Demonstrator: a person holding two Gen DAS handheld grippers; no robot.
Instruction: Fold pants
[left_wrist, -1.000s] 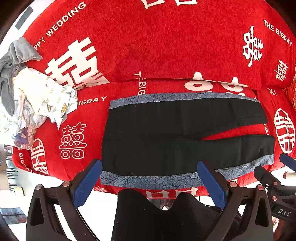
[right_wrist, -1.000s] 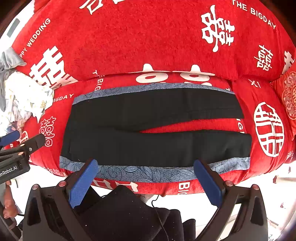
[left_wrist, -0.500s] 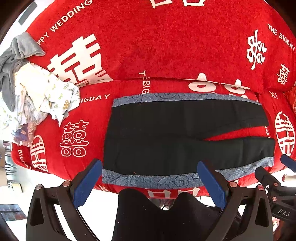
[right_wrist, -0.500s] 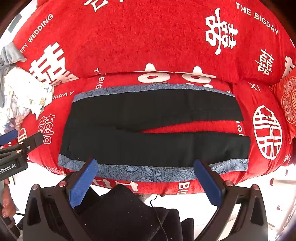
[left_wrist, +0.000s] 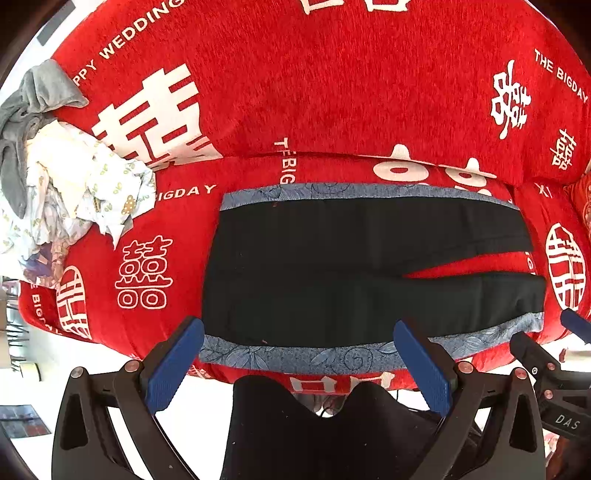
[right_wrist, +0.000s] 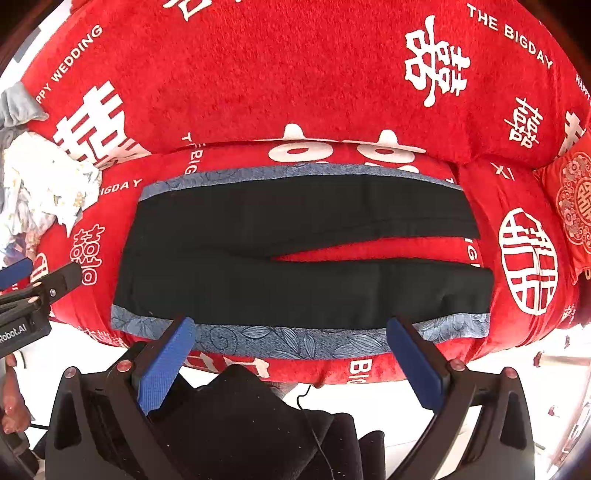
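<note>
Red plush sofa cover (left_wrist: 332, 92) printed with white wedding characters fills the left wrist view, seat and backrest alike. Spread flat across the seat cushion lie the black pants with blue-grey floral side stripes (left_wrist: 332, 266), waistband to the left, the two legs running right and parted by a narrow red wedge; laid out this way, both long edges are open to a lengthwise fold. The left gripper (left_wrist: 295, 363) hangs just short of the near striped edge, its blue-padded fingers (left_wrist: 173, 363) spread wide and holding nothing, probably lined up to take that hem. A crumpled heap of pale printed and grey laundry (left_wrist: 62, 184) sits at the far left, well apart from the pants. The other tool's black arm pokes in at lower right.

From the right wrist view the same pants (right_wrist: 295, 258) stretch across the cushion, the near stripe hugging the front lip of the seat, handy for a grab. The right gripper (right_wrist: 291, 360) is also open, fingers (right_wrist: 415, 363) wide apart and empty, poised over the near leg toward the cuff end. A round-patterned red cushion (right_wrist: 572, 199) rests at the right. No fold has begun, as far as I can judge.
</note>
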